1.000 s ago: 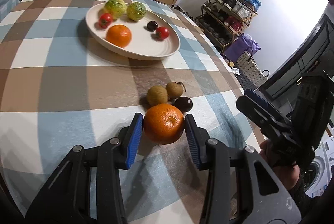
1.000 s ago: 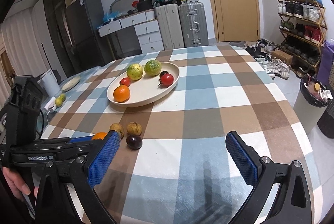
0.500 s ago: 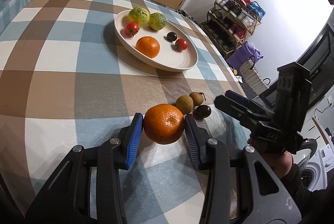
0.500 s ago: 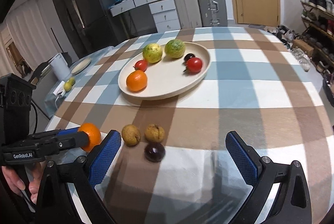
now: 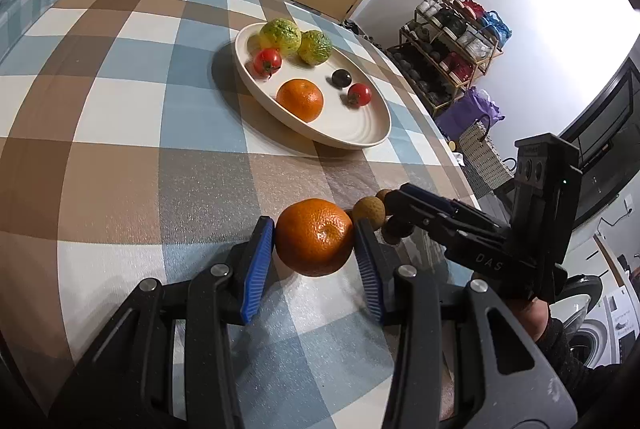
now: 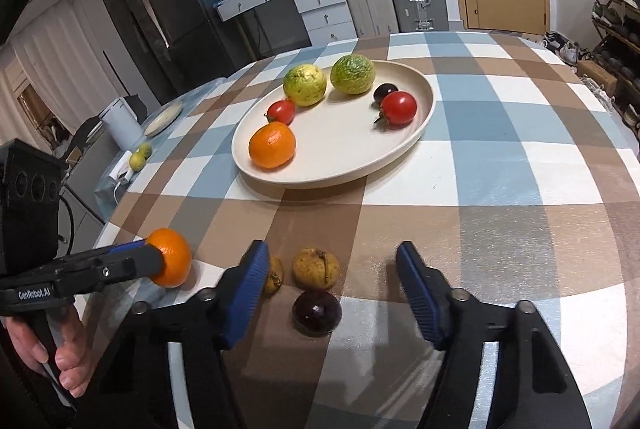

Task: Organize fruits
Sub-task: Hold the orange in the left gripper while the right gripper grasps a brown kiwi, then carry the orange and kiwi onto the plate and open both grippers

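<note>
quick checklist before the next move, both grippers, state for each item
1. Left gripper clamped on the orange: ok.
2. Right gripper, jaws just been closing, straddles the dark plum: ok.
3. Pads pressing the plum: not ok, gaps both sides.
4. Brown fruit clear of the closing path: cannot tell.
5. Free space on the plate for more fruit: ok.

Brown fruit (image 6: 273,275) perhaps half hidden
</note>
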The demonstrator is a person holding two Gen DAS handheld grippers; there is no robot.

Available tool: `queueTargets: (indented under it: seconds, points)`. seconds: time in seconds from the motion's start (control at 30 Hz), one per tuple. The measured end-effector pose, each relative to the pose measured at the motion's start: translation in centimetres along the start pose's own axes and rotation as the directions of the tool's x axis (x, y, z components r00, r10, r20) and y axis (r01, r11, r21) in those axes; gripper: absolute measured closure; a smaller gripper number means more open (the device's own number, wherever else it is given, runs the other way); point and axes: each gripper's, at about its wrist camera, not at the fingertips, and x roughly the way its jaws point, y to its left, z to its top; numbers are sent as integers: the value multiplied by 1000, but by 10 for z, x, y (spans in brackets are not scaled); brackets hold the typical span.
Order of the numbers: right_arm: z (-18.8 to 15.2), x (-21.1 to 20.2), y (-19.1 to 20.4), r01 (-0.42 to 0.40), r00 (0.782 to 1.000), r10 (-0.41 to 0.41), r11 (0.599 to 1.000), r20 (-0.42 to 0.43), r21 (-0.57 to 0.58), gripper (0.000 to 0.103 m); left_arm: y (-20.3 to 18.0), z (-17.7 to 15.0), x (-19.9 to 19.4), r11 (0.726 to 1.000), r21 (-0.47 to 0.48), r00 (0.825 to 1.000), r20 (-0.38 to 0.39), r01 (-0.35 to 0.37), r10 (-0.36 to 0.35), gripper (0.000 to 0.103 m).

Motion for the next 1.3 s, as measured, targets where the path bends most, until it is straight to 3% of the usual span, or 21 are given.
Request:
queueTargets:
  seconds: [0.23,0.53,0.83,1.3]
  points:
    - [-2,4,-1,-66,998,67,998,-17,18,76,-2,3,3,1000,4,1000,-2,-7,7,65]
    - [5,-9,-17,-134,990,130,987,51,88,77,-13,20,10,999,30,1000,9,-25,24,65]
    - [27,-24,-35,-183,979,168,976,118,122,77,-24,57,19,998,57,999,38,-38,36,65]
    - [119,-14,-42,-218,963,206,975,176,51,77,-49,135,63,994,103,997,75,-45,37,65]
